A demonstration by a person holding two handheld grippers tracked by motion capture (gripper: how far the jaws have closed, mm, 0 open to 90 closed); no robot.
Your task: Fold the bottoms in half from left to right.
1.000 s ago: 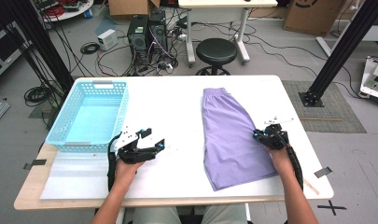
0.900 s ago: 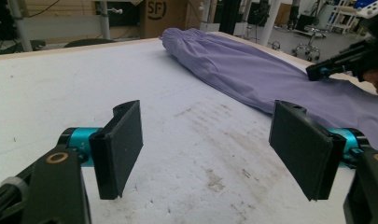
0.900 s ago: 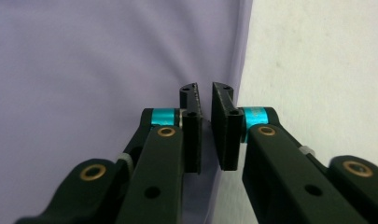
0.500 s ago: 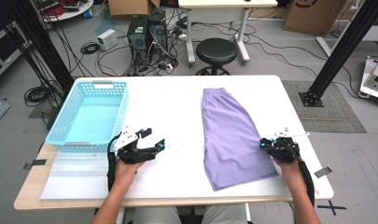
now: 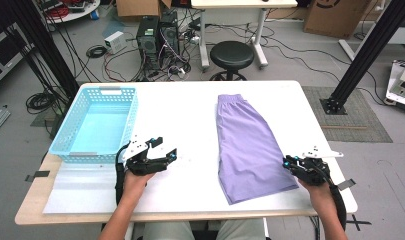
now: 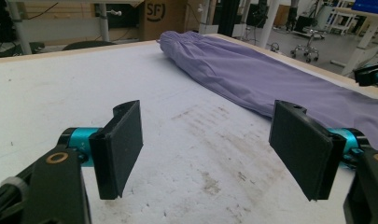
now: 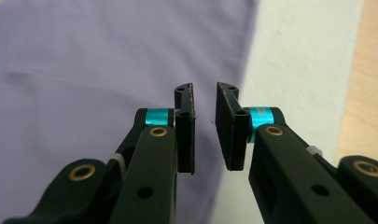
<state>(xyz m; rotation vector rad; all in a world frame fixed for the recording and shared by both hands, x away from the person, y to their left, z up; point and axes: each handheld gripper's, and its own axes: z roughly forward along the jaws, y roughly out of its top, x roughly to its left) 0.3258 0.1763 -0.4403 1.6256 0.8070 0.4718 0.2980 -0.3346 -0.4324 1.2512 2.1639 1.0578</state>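
Spreading across most of the high view, the white table (image 5: 190,107) held everything that mattered. Lavender shorts (image 5: 247,142) lay flat right of centre, waistband toward the top of the frame and hem toward the bottom edge. A light blue basket (image 5: 70,142) sat at the left of the table. Beyond the table, in the upper middle of the frame, stood a black stool (image 5: 232,54).

At the lower right of the high view the right gripper (image 5: 296,163) sat just beside the hem corner of the shorts. Seen through its own camera, the right gripper (image 7: 205,126) hovered over the edge of the purple cloth; its jaws had just been opening and stood a narrow slit apart, nothing between them.

At the lower left of centre, near the basket's front corner, the left gripper (image 5: 165,155) hung over bare tabletop, well apart from the shorts. In its own view the left gripper (image 6: 207,144) had its jaws spread wide with nothing between them, and the shorts (image 6: 270,79) stretched across the upper right.

On a cardboard box (image 6: 161,16) at the top of that view, the letters "SF" could be read.
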